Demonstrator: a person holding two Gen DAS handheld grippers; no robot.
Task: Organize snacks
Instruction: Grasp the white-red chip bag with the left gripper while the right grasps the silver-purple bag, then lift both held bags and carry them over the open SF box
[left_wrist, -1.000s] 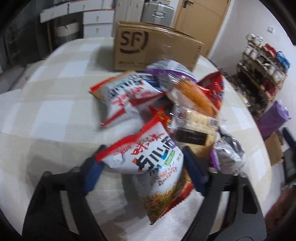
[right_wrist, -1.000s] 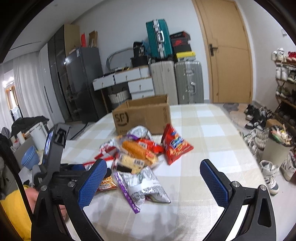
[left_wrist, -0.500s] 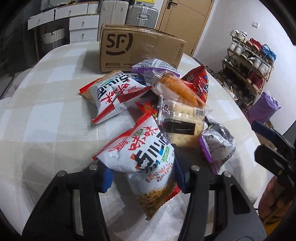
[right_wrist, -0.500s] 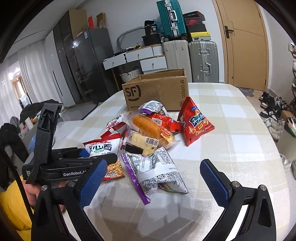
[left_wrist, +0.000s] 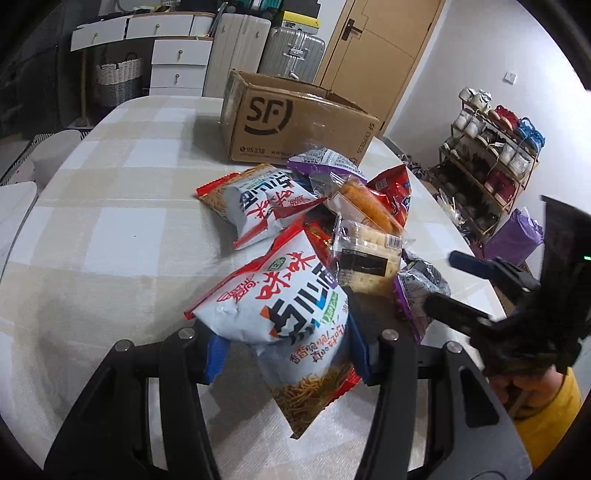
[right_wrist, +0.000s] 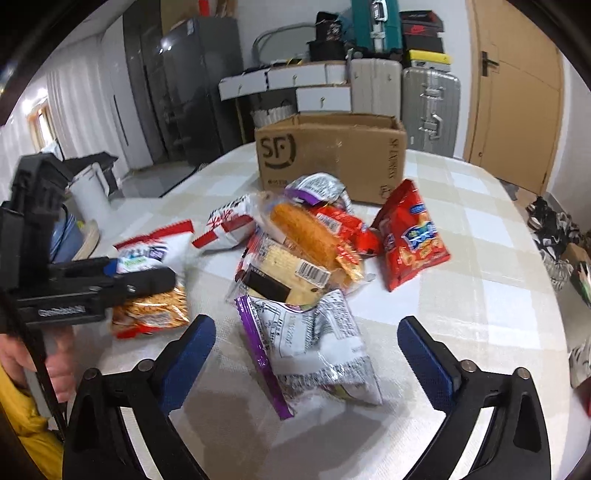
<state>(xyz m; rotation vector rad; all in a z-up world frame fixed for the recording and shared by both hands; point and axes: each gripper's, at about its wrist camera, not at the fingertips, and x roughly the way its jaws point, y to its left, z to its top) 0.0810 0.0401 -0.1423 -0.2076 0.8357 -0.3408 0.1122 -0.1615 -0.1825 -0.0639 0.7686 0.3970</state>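
Left wrist view: left hand-held gripper (left_wrist: 286, 349) pointed downward, clamped on a white-red noodle snack bag (left_wrist: 280, 314), long axis running away from the camera, over the desk (left_wrist: 110, 229) near the snack pile.

Right wrist view: right hand-held gripper (right_wrist: 306, 354) wide, jaws closing, tilted down, straddling but not touching a silver-purple packet (right_wrist: 314, 343) lying lengthwise toward the cardboard box (right_wrist: 332, 155).

Two close wrist fisheyes, angled down (opposite sides), sharing cardboard box (left_wrist: 295, 125) (right_wrist: 332, 155)
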